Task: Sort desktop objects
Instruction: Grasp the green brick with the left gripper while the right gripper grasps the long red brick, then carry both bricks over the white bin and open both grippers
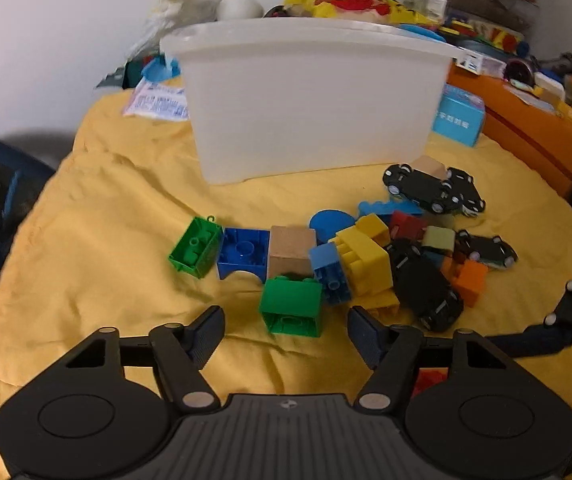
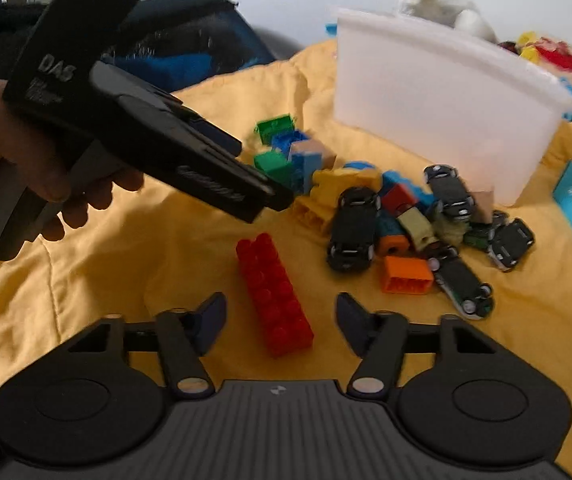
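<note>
On the yellow cloth [image 1: 106, 240] lies a pile of bricks, wooden blocks and black toy cars [image 1: 426, 188] in front of a white plastic bin [image 1: 310, 100]. My left gripper [image 1: 286, 330] is open low over the cloth, and a green brick [image 1: 291, 306] sits just ahead between its fingers, untouched. My right gripper [image 2: 282, 318] is open too. The near end of a long red brick [image 2: 274, 292] lies between its fingers with gaps on both sides. In the right wrist view a hand [image 2: 6, 152] holds the left gripper [image 2: 278, 196] over the pile's left side.
A teal carton [image 1: 460, 118] and an orange box [image 1: 534, 128] stand right of the bin, with cluttered toys and bags behind. A dark blue bag [image 2: 190, 48] sits past the cloth's left edge. An orange brick [image 2: 406, 276] and a toy car [image 2: 464, 288] lie right of the red brick.
</note>
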### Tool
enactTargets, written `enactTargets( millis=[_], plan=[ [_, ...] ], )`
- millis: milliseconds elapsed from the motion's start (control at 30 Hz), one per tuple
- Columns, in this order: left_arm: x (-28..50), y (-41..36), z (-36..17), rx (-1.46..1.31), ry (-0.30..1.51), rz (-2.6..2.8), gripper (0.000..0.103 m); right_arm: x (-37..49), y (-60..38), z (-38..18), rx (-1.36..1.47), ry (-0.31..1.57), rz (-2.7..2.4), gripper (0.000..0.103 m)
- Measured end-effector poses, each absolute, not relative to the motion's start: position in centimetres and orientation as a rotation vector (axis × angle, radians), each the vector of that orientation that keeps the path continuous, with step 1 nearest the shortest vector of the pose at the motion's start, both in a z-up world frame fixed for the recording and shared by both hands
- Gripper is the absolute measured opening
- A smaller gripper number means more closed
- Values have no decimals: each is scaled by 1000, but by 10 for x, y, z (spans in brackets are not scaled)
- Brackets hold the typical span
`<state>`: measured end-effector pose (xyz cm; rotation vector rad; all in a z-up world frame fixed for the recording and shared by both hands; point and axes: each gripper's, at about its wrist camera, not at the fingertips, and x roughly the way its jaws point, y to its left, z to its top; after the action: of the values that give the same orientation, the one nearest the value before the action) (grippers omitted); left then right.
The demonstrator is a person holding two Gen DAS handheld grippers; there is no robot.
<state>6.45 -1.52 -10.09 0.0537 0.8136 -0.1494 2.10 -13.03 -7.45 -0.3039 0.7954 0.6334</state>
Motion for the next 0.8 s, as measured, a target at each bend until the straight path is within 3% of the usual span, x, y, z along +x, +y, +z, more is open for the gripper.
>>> enactTargets(
  millis=[33,100,200,267,533,800],
  plan=[
    [66,-15,-102,54,811,-148,68,24,-129,-75,-302,804,628,59],
    [67,-16,-105,62,807,-144,60,32,-127,-78,-300,833,618,46],
    [71,-13,-109,22,821,-176,34,33,-132,-82,-267,849,624,32],
    [71,-14,-109,32,811,-190,34,32,-133,-81,-267,851,621,27],
    [57,-8,-94,28,781,-200,34,24,-171,-67,-131,861,553,27],
    [44,7,-30,-25,694,-157,34,30,-202,-4,2,728,425,27]
  ],
)
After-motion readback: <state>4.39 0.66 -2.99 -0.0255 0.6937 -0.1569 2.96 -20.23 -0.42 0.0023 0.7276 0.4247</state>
